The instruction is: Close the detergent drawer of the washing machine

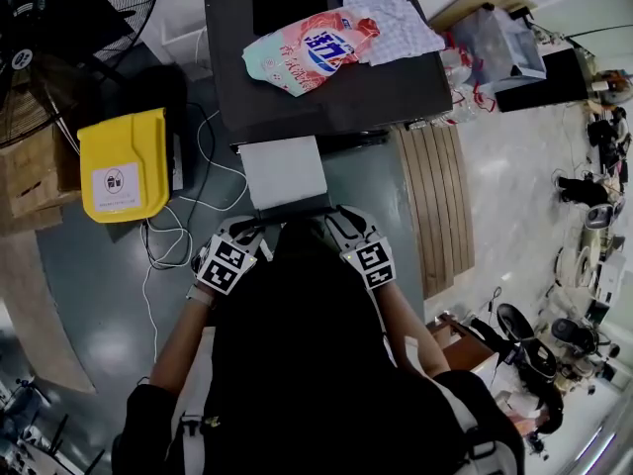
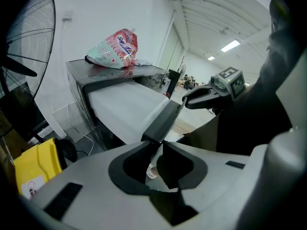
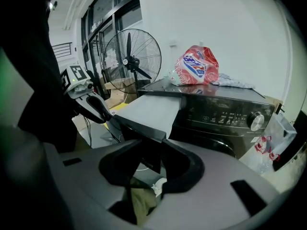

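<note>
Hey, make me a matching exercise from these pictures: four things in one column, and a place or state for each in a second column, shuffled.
Column one
1. detergent bag
2. detergent drawer
3. yellow container
4. fan

Column two
A. pulled out, standing open
B. lying on the floor, left of the washing machine
C. black wire cage, far left
D. lying on top of the machine

Pairs: 1-D, 2-A, 3-B, 4-C
</note>
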### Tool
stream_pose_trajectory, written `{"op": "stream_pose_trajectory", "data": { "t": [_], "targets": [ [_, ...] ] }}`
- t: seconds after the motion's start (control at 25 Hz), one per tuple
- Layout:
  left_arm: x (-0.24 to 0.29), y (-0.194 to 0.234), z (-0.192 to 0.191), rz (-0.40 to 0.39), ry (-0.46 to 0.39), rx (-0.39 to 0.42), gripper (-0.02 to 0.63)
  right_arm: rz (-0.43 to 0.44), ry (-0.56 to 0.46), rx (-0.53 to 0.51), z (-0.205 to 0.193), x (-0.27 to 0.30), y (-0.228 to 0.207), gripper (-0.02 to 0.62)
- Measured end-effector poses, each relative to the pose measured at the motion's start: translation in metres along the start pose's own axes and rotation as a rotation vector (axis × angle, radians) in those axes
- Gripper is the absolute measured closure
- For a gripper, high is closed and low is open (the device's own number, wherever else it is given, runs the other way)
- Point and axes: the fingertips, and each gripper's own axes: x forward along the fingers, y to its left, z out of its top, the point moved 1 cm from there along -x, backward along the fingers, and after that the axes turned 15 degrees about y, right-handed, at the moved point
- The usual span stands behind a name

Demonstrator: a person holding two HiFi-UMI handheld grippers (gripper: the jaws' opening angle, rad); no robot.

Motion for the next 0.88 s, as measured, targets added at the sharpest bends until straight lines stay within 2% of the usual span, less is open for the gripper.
{"op": "stream_pose_trajectory", "data": {
  "t": [0.88],
  "targets": [
    [-0.003,0.045,0.029,0.042,-0.01,-0.034,0.515,0.031,-0.009,-0.03,0.042,0.023,-0.025,0.46]
  ]
}}
